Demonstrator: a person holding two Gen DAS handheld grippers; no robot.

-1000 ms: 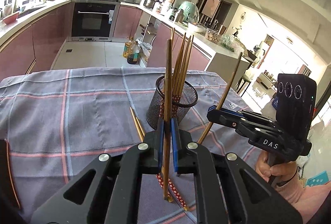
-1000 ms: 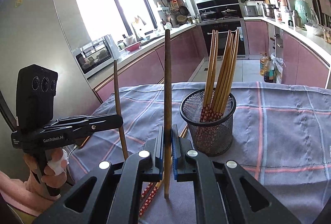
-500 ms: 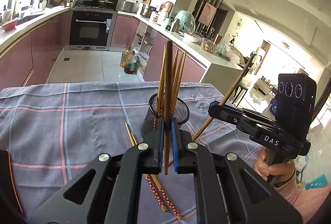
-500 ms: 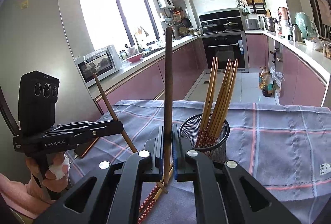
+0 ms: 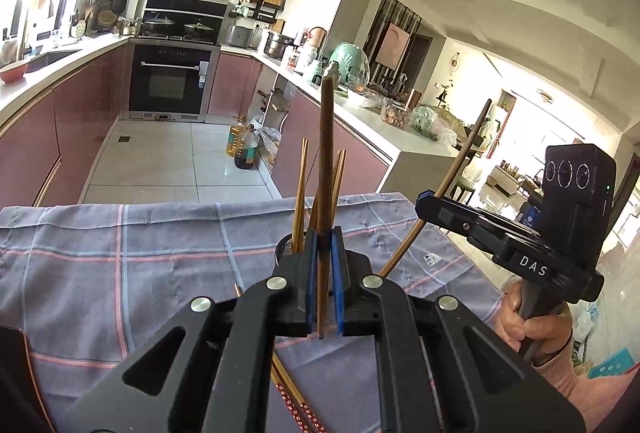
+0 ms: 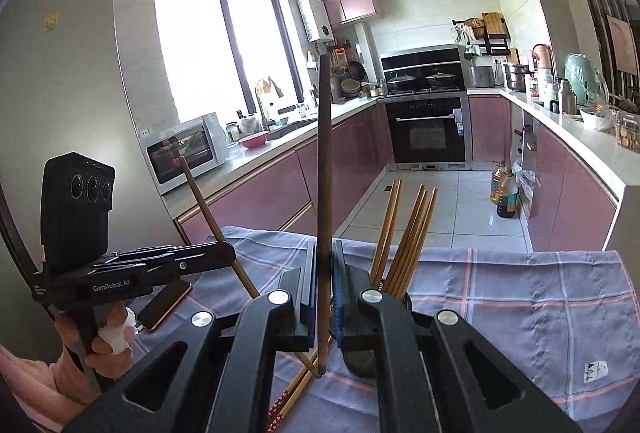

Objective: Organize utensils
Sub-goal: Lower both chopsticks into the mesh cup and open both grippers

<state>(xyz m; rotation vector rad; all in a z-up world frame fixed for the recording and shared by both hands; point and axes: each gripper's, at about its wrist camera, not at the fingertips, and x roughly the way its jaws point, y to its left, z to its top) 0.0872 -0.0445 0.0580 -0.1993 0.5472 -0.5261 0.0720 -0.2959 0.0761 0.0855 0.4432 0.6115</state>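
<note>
A dark brown wooden chopstick [image 5: 325,169], slender and round, is being pinched upright between the blue-padded fingers of the left gripper [image 5: 325,273]; its lower end is showing just below the pads. A second dark chopstick [image 6: 323,193] of the same make is being clamped upright by the right gripper [image 6: 323,285], the pads being pressed against its shaft. In the left view the right gripper [image 5: 430,205] is being seen at 3 o'clock, its chopstick [image 5: 460,169] tilted toward 1 o'clock.

A black wire-mesh cup [image 6: 360,357], round and open-topped, is standing on the table just beyond both grippers and is being largely hidden by them. Lighter bamboo chopsticks [image 6: 408,237] are leaning in it, fanned toward 1 o'clock. Loose chopsticks with red patterned ends [image 5: 298,405] are lying flat on the cloth at 6 o'clock, below the left gripper.

The table is being covered by a grey-blue woven cloth [image 5: 120,265] with pink and white check lines, lightly creased. Bare cloth is lying to 9 o'clock in the left view and 3 o'clock in the right view. A phone [image 6: 166,303] is resting near the table's edge at 8 o'clock in the right view.
</note>
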